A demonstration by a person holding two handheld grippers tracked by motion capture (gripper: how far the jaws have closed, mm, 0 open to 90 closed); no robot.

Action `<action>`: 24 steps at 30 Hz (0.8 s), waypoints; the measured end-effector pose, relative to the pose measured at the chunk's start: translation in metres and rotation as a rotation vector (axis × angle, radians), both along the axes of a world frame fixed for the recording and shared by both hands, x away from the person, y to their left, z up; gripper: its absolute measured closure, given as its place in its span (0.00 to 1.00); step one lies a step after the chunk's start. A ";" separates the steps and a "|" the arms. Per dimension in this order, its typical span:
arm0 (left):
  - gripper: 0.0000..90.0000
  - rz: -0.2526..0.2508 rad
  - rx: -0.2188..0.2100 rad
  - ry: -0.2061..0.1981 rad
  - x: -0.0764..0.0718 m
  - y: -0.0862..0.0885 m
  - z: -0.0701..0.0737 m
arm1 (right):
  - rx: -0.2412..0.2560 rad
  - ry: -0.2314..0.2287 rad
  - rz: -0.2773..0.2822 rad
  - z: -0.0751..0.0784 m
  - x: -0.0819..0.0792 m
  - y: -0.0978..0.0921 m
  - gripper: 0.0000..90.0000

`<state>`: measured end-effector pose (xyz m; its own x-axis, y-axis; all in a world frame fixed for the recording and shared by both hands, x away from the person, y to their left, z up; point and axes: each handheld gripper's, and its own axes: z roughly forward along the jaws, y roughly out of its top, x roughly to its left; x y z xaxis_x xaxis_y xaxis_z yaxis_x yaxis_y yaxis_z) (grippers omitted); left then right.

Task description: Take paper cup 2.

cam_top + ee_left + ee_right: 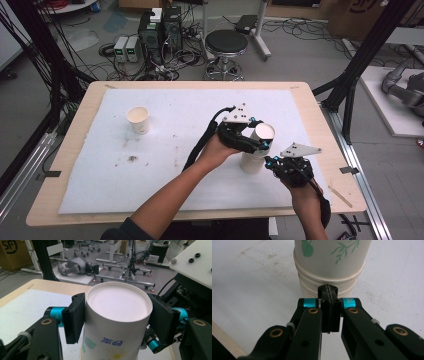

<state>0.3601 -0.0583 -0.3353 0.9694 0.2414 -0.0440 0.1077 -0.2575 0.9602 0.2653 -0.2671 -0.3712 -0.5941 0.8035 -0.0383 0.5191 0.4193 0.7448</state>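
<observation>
A stack of upside-down paper cups [251, 164] stands on the white mat [165, 165], right of centre. My left gripper [262, 142] is shut on the top cup [117, 305], one jaw on each side just below its white base. That cup bears green leaf and flower prints [332, 252] and leans a little to the right over the stack. My right gripper [270, 161] is shut with nothing between its jaws; in the right gripper view its tips [329, 290] rest against the stacked rims [312, 282] low on the stack.
A single paper cup [138, 120] stands upright on the mat's far left. The wooden table edge [325, 145] runs close to the right of the stack. Beyond the table are a black stool [226, 45], computer boxes [160, 30] and floor cables.
</observation>
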 end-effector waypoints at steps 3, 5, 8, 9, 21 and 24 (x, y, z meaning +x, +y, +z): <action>0.38 0.007 -0.029 0.005 0.001 0.002 0.002 | 0.007 0.006 -0.006 -0.001 0.001 0.000 1.00; 0.38 0.009 -0.031 0.000 0.001 0.003 0.004 | 0.006 0.008 -0.006 -0.001 0.001 0.000 1.00; 0.38 0.012 -0.031 -0.004 0.001 0.005 0.007 | 0.020 0.005 0.003 -0.002 0.000 -0.002 1.00; 0.38 0.018 -0.051 -0.005 0.001 0.008 0.010 | 0.027 0.004 0.002 -0.002 -0.001 -0.003 1.00; 0.39 0.021 -0.160 0.015 0.003 0.022 0.040 | 0.123 -0.095 -0.016 -0.013 -0.014 -0.028 0.48; 0.39 0.022 -0.177 0.023 0.004 0.026 0.046 | 0.136 -0.108 -0.030 -0.014 -0.015 -0.031 0.42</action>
<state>0.3643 -0.0325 -0.2893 0.9623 0.2490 -0.1096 0.1338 -0.0825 0.9876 0.2508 -0.2985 -0.3855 -0.5683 0.8228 0.0096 0.4441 0.2968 0.8454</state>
